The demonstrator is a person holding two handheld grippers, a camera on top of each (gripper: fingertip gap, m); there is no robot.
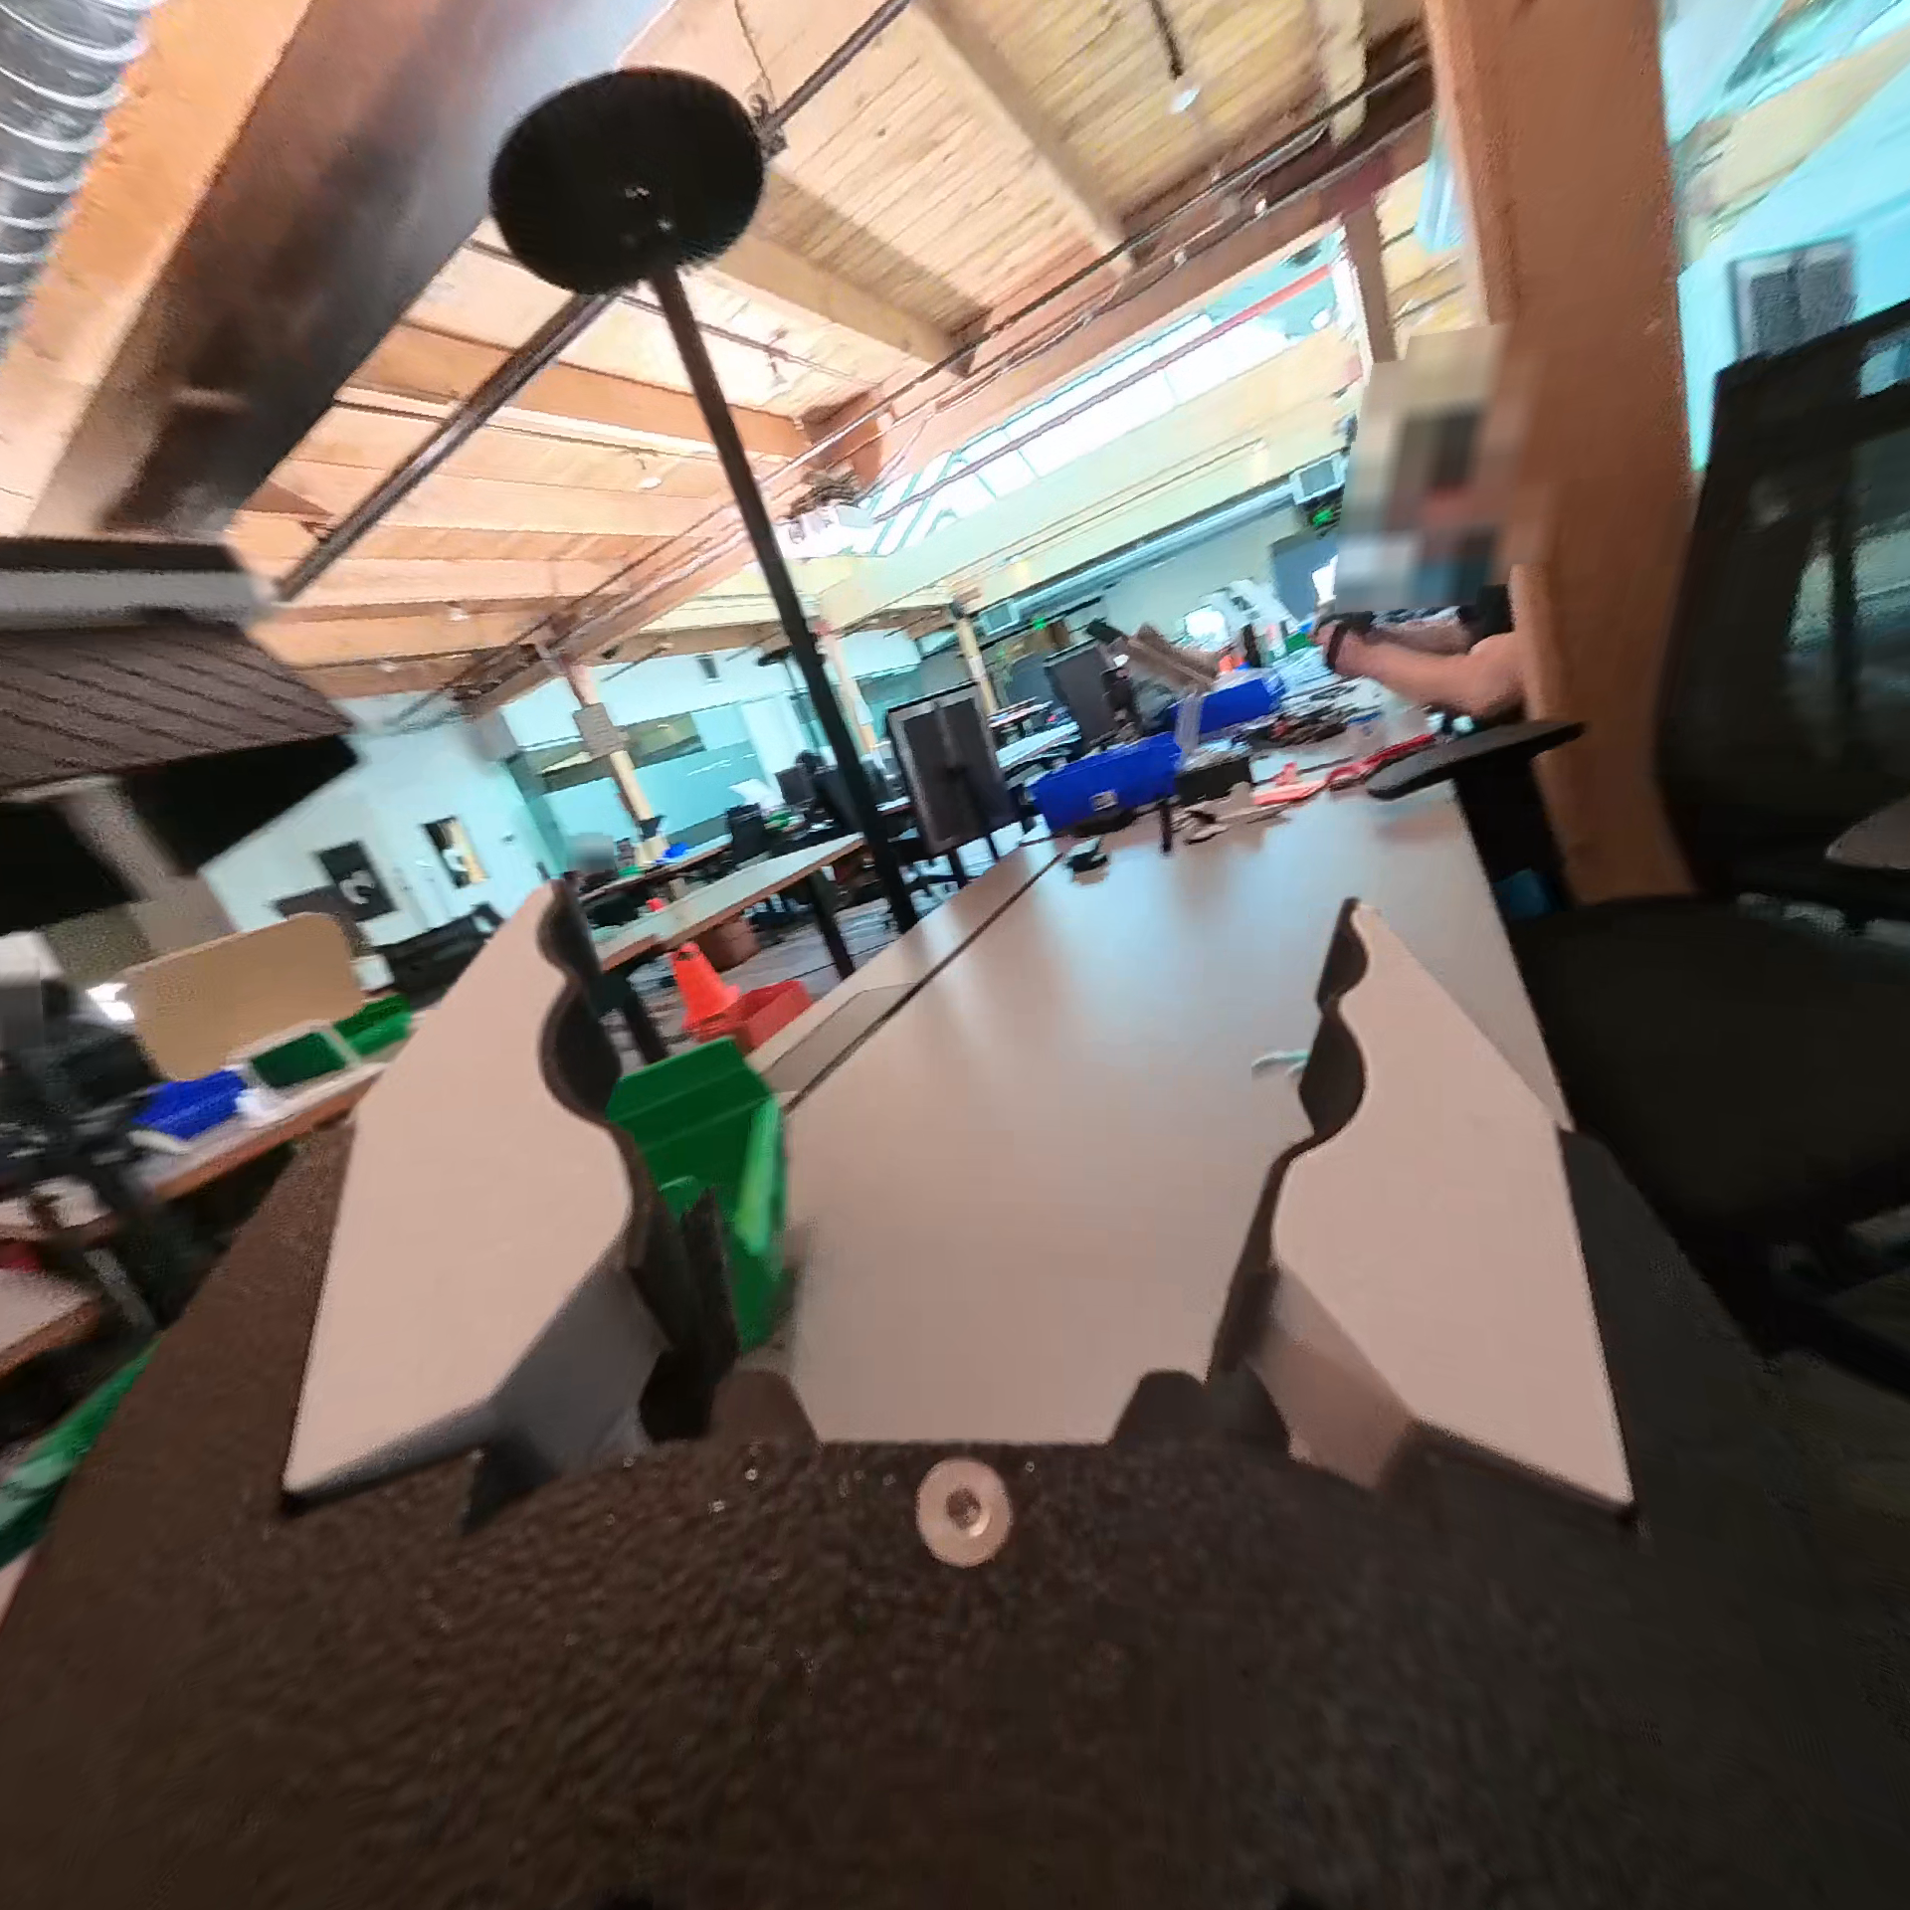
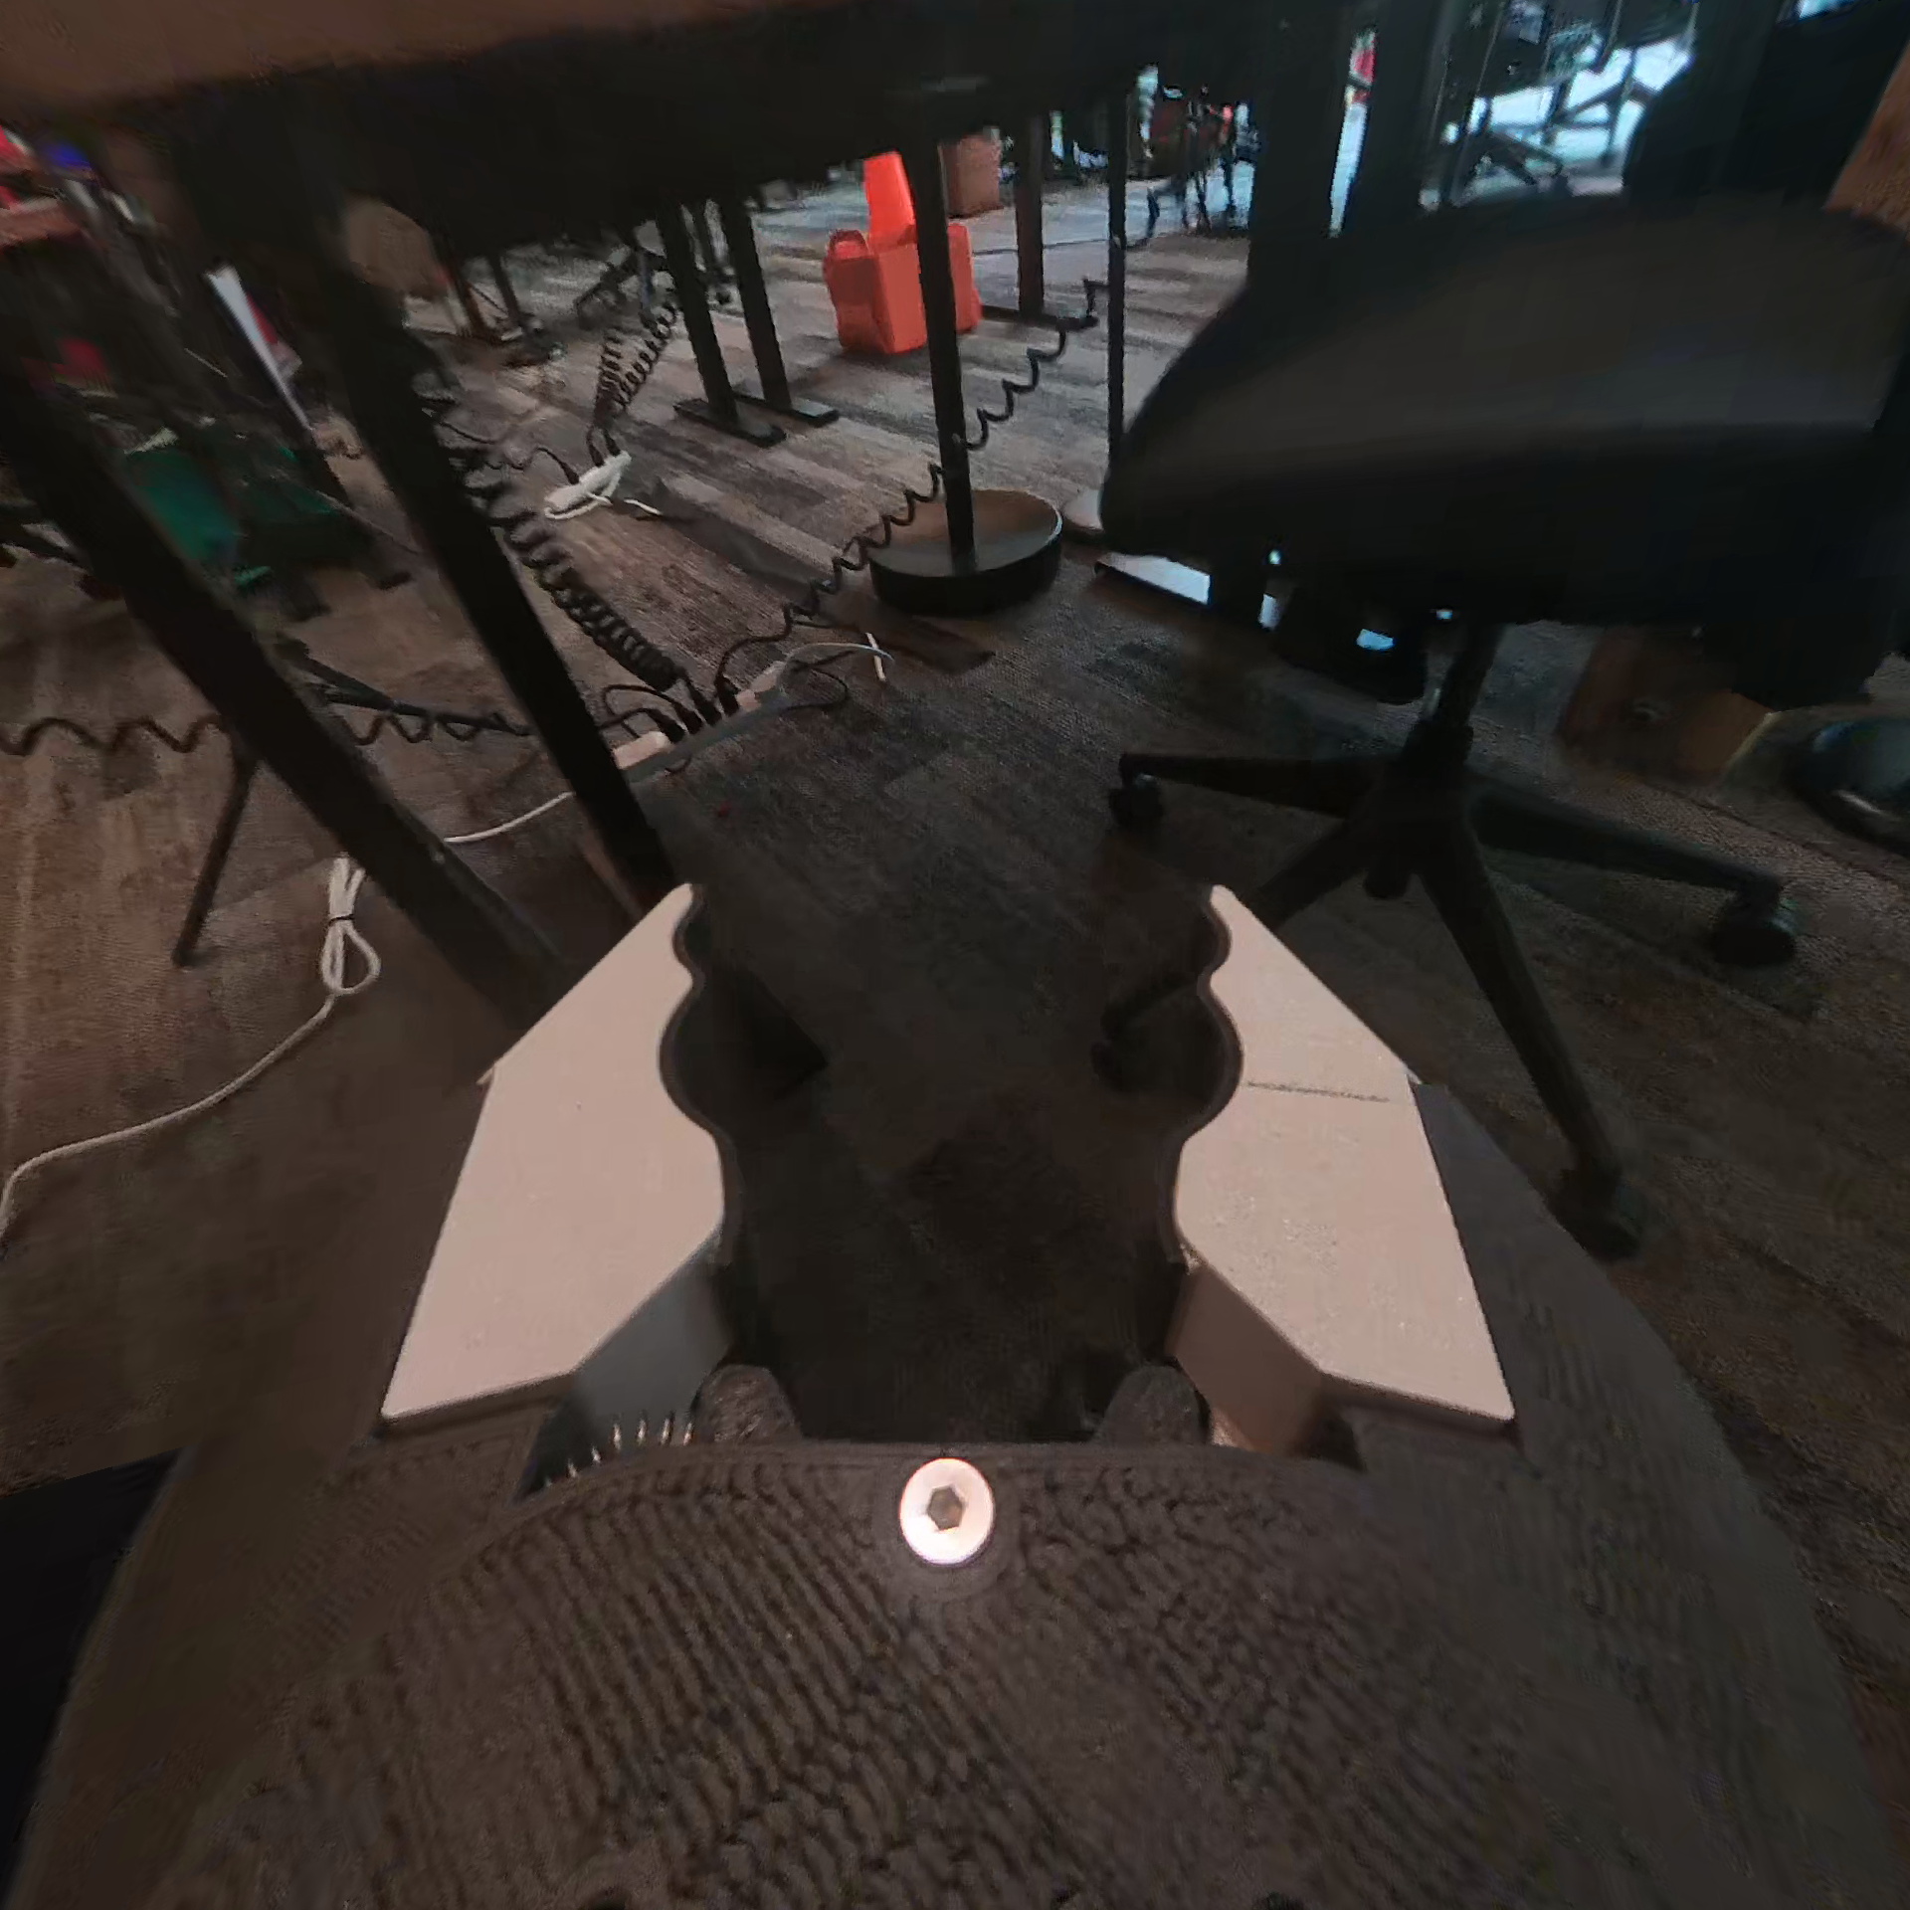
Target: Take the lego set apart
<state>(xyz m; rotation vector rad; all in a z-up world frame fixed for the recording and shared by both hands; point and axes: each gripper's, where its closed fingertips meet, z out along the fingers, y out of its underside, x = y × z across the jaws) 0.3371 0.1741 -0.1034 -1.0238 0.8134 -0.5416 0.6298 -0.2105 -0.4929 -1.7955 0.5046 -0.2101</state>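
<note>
L hand-held gripper (image 1: 951, 1034) jaws apart, empty, over grey counter (image 1: 1085, 1034). Green plastic lego block (image 1: 713, 1168) just inside its L finger: light, rigid, slick; grip flat sides. R hand-held gripper (image 2: 951, 1044) apart, over carpet.

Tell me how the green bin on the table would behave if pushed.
The green bin looks like thin moulded plastic, so probably light and stiff. On the smooth table it would likely slide rather than tip. Whether anything inside weighs it down cannot be seen.

Green lego piece (image 1: 724, 1168), blurred, against the left inner jaw face.
</note>
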